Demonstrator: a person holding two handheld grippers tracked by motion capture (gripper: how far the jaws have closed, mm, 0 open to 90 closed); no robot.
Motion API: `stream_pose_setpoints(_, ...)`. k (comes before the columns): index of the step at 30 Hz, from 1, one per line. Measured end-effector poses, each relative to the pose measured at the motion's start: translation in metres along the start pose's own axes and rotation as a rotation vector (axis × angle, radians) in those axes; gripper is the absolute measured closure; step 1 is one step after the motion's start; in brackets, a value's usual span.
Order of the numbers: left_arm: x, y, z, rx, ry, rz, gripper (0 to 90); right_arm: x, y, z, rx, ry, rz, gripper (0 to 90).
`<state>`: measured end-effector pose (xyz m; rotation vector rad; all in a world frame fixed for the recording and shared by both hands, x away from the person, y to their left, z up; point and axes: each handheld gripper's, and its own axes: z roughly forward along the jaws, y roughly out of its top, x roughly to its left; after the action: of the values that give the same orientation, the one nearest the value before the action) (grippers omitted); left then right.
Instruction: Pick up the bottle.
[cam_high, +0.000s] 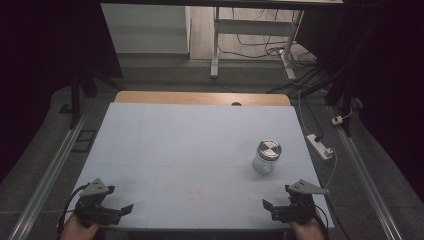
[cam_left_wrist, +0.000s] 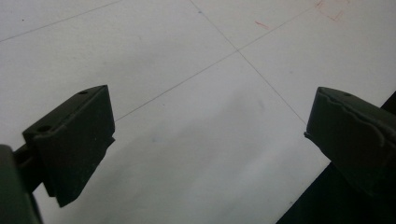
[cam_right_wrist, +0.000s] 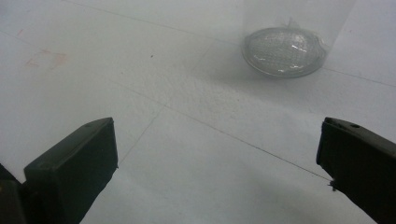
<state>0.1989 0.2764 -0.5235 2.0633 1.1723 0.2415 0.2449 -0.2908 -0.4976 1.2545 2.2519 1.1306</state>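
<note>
- Left gripper (cam_high: 120, 210) sits at the near left corner of the table, held by a hand (cam_high: 80, 227) coming in from the bottom edge. Its two black jaws are spread wide with nothing between them; the left gripper view shows just bare tabletop in the gap.
- Right gripper (cam_high: 269, 209) is at the near right corner, also in a hand (cam_high: 306, 229), jaws released and wide apart too, nothing pinched.
- The left gripper view picks up stuff the high view barely shows: thin pencil-like lines crossing on the white surface, and small red marks (cam_left_wrist: 332, 11) near the top right. It also catches the table's near edge dropping to dark at the bottom right.
- The right gripper view gets the bottom of the clear glass jar (cam_right_wrist: 285, 51) up close, a rounded see-through base resting on the table, ahead of the jaws and off toward the right one, well apart from both. A faint red square outline (cam_right_wrist: 45, 58) sits off to the left.
- The high view gives the jar (cam_high: 266, 156) whole: upright, silver metal lid with a black-and-white quartered pattern on top, standing on the right half of the white table (cam_high: 190, 145), just beyond the right gripper and far from the left one.
- Further out in the high view: a wooden strip (cam_high: 200, 98) along the table's far edge, a white power strip (cam_high: 320, 146) on the grey floor to the right, and tangled cables near white desk legs (cam_high: 216, 45) at the back.
</note>
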Motion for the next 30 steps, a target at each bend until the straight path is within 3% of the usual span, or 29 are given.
stream_pose_setpoints(10,0.0017,-0.0004,-0.0001,-0.003,-0.010,-0.008,2.3,0.0030,0.0005,0.0000,0.000,-0.022,-0.023,0.0)
stream_pose_setpoints(17,0.0000,0.0000,0.0006,0.005,-0.006,0.007,2.3,0.0044,0.0042,-0.0025,-0.022,-0.016,-0.032,0.0)
stream_pose_setpoints(30,0.0010,0.0000,0.0007,0.007,-0.006,-0.006,1.7,0.0049,0.0080,-0.0006,-0.042,-0.009,-0.055,0.0)
